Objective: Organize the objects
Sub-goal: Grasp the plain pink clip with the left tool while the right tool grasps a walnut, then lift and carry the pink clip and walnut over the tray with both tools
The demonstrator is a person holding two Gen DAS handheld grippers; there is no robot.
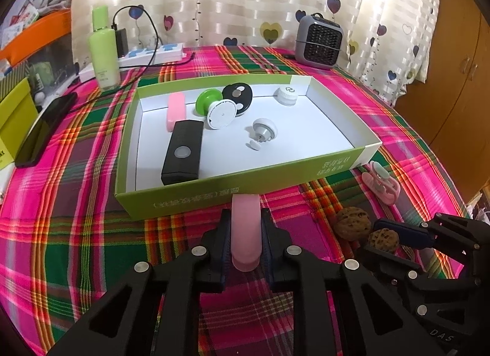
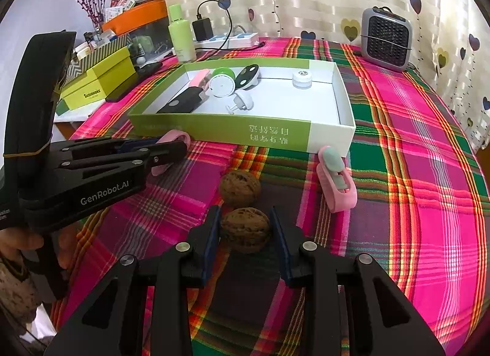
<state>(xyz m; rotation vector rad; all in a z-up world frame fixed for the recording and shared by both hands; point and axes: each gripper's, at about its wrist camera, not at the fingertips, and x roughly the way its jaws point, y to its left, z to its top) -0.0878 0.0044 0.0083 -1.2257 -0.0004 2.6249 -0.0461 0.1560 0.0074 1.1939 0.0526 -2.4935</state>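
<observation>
In your left wrist view, your left gripper (image 1: 246,235) is clamped on a pink oblong piece (image 1: 246,230), both pads pressed against its sides, just in front of the near wall of the green-and-white box (image 1: 196,193). The box sits on the plaid tablecloth (image 1: 76,233) and holds a black remote (image 1: 183,152), a second pink piece (image 1: 175,111), a green knob (image 1: 209,98), a black oval disc (image 1: 237,95) and some white round parts. To the right you see two walnuts, with your right gripper (image 1: 386,238) around the nearer walnut (image 1: 383,240). In your right wrist view, that walnut (image 2: 245,229) lies between the spread fingers; the left pad sits close against it, the right pad shows a gap, so nothing is pinched. The farther walnut (image 2: 239,189) sits just beyond, and a pink clip (image 2: 336,183) lies to the right near the box corner.
</observation>
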